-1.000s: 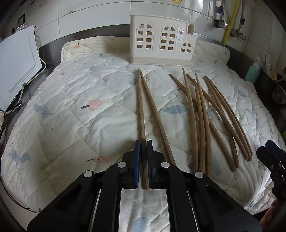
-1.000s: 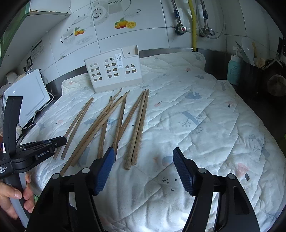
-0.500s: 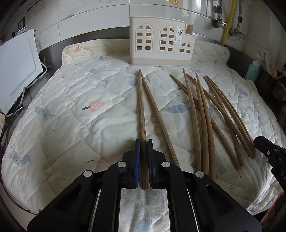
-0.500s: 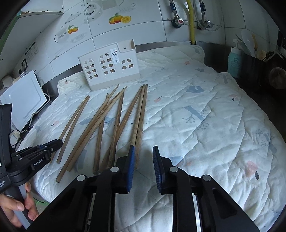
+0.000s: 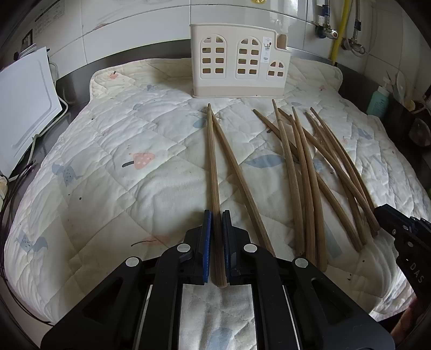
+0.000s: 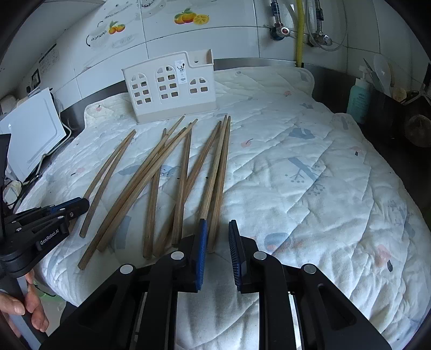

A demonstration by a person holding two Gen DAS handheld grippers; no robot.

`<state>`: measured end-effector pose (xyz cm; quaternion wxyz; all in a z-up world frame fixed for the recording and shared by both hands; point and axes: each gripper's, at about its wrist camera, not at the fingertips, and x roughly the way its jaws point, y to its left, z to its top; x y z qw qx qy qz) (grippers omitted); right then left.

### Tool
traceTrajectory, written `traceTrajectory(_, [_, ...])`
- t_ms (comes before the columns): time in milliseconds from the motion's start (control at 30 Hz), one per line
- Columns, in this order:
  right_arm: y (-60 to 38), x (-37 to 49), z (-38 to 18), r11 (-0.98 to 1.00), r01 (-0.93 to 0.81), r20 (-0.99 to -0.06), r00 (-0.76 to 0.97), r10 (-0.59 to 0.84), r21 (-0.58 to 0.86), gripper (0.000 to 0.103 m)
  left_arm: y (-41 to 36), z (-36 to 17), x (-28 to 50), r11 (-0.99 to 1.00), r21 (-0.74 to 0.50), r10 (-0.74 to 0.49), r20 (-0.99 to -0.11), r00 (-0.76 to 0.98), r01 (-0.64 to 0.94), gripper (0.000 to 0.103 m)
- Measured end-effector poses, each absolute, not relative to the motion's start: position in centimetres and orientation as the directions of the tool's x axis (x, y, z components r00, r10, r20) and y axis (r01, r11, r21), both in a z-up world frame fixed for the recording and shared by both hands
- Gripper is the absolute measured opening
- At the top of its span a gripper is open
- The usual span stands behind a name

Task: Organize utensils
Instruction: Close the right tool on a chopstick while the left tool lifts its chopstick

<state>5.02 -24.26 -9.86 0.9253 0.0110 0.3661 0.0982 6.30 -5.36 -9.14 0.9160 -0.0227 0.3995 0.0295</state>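
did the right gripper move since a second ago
Yes. The right gripper went from wide open over the quilt to nearly closed. It shifted left against the white caddy, so its jaws now sit at the near end of the rightmost chopstick.

Home kitchen counter. A dark counter point(image 6: 398, 161) runs along a white tiled wall point(image 6: 237, 35) bearing fruit stickers point(image 6: 191, 18). Above the counter's back edge, a yellow pipe point(image 6: 299, 29) and braided hoses with a valve point(image 6: 280, 31) descend the wall. A quilted cloth point(image 6: 309, 188) covers the counter; at its far edge, nearest the wall, stands a white utensil caddy point(image 6: 169, 88) with window-shaped cut-outs, and wooden chopsticks point(image 6: 186, 177) lie on the cloth in front of it. Right of the cloth stands a teal bottle point(image 6: 357, 97); left of it leans a white board point(image 6: 29, 132).
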Motion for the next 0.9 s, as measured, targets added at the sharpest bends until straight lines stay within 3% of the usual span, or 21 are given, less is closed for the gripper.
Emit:
traceTrajectory(167, [-23.0, 5.2, -10.4, 0.984, -0.176, -0.657, 0.742, 0.129, -0.006, 0.016, -5.6, -9.3, 6.2, 0.997, -0.015, 0.043, -0.723, 0.689, -0.077, 0.007])
traceTrajectory(233, [-22.8, 5.1, -10.4, 0.984, -0.176, -0.654, 0.748, 0.116, -0.027, 0.011, -5.4, -9.2, 6.2, 0.998, -0.025, 0.024, -0.724, 0.69, -0.062, 0.007])
traceTrajectory(500, [-23.8, 3.9, -8.2, 0.985, -0.169, -0.609, 0.785, 0.117, -0.029, 0.007, -2.8, -9.1, 6.4, 0.98, -0.197, -0.135, -0.728, 0.672, -0.016, 0.005])
traceTrajectory(900, [-24.5, 3.3, 0.7, 0.973, -0.227, -0.441, 0.879, 0.182, -0.049, 0.007, -0.8, -4.7, 4.3, 0.975, -0.218, -0.171, -0.593, 0.787, 0.047, 0.005])
